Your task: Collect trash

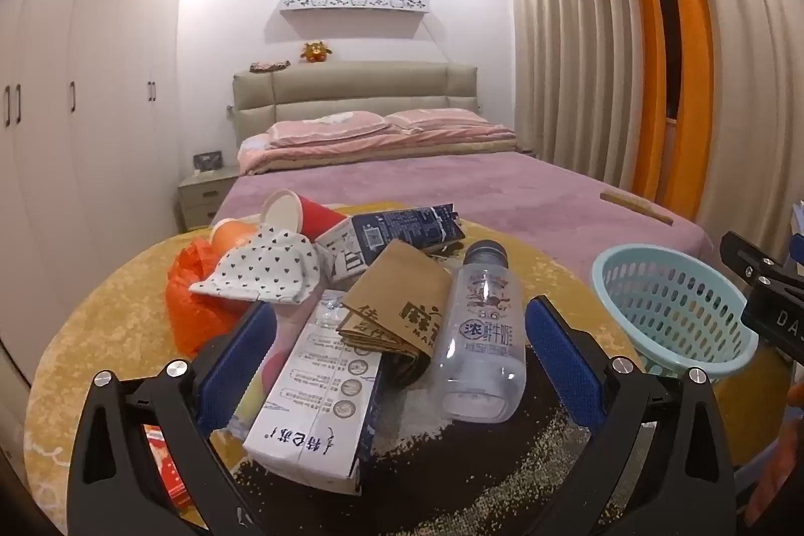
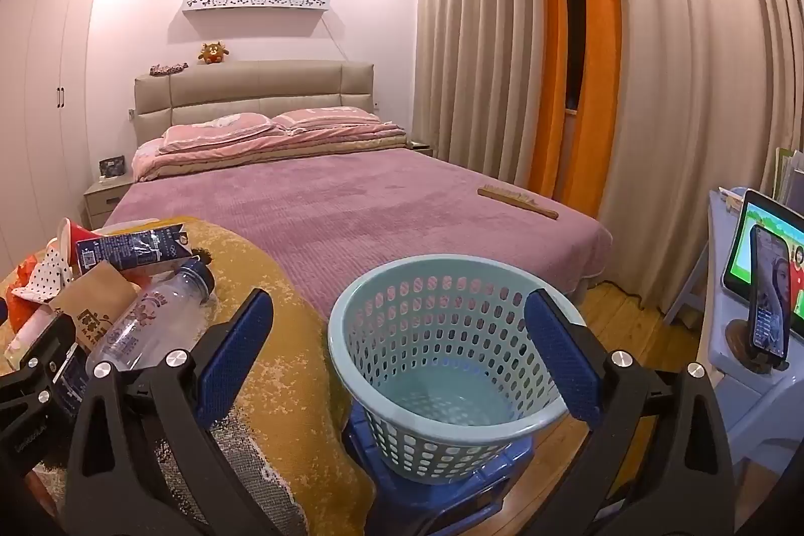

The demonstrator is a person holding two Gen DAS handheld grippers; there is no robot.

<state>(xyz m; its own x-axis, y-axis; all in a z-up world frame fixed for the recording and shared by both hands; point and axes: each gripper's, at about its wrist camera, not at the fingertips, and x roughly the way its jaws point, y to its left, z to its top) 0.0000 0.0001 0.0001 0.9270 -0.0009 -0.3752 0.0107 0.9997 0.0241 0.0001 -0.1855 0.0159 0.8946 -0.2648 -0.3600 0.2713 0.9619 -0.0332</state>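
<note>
A pile of trash lies on a round yellow-covered table (image 1: 100, 325): a white milk carton (image 1: 316, 400), a clear plastic bottle (image 1: 480, 335), a folded brown paper bag (image 1: 397, 305), a dark blue carton (image 1: 402, 229), a red paper cup (image 1: 301, 212), a dotted white cloth (image 1: 266, 270) and an orange plastic bag (image 1: 196, 300). My left gripper (image 1: 399, 355) is open, its fingers either side of the white carton and bottle, touching neither. My right gripper (image 2: 399, 345) is open and empty over the light blue plastic basket (image 2: 442, 365), which is empty. The bottle (image 2: 151, 320) also shows at left in the right wrist view.
The basket (image 1: 673, 310) stands on a blue stool (image 2: 452, 465) to the right of the table. A bed with a purple cover (image 2: 352, 204) lies behind, a wooden brush (image 2: 517, 199) on it. A small white table (image 2: 743, 365) with a tablet and phone is at far right.
</note>
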